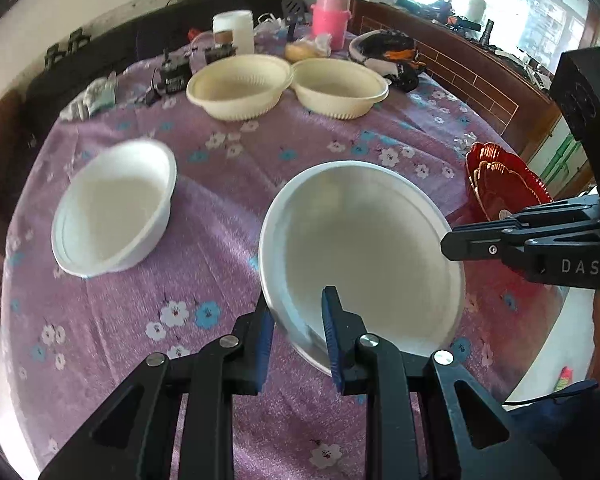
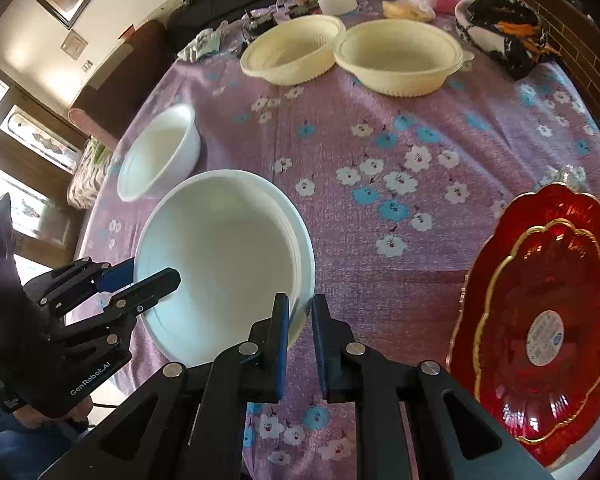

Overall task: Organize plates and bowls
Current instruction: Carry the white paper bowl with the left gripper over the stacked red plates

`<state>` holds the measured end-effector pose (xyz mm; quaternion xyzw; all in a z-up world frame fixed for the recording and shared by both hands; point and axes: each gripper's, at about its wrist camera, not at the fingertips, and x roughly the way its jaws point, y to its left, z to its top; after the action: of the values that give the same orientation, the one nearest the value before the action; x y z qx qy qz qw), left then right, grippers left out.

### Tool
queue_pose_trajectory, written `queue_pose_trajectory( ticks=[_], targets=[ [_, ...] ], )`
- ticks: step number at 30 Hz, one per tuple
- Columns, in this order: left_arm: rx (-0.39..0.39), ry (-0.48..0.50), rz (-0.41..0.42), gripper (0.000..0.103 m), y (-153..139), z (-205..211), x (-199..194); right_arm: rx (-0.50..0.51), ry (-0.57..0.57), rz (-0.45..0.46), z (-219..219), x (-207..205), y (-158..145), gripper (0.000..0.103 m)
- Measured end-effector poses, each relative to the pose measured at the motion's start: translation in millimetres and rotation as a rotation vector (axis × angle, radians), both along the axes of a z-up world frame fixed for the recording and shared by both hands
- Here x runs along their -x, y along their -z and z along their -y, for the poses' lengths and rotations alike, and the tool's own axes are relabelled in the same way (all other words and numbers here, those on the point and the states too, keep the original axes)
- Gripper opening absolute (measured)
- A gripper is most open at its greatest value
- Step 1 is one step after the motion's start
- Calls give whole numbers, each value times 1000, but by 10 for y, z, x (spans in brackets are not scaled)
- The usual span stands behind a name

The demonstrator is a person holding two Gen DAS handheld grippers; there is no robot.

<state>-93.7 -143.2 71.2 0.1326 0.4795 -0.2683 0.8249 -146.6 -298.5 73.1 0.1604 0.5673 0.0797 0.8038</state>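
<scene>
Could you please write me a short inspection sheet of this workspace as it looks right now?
Surface: round table under a purple floral cloth.
Job's things: large white bowl tilted, held at its rim; small white bowl at the left edge; two cream bowls side by side at the back; red plates stacked, right.
Clutter: pink flask, white jar, dark cloth, gloves.
Grippers: left gripper and right gripper both astride the large bowl's rim.
Cables: nothing seen.
Surroundings: brick-pattern wall, window.
</scene>
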Motion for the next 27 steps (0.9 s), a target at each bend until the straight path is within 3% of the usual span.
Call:
queue_pose_trajectory(
  ticks=[17, 27],
  targets=[
    [-13, 97, 72, 23, -234, 489, 166, 13, 85, 71, 378, 324, -301, 13],
    [-3, 198, 95, 23, -329, 986, 257, 9, 195, 94, 812, 638, -403, 13]
  ],
)
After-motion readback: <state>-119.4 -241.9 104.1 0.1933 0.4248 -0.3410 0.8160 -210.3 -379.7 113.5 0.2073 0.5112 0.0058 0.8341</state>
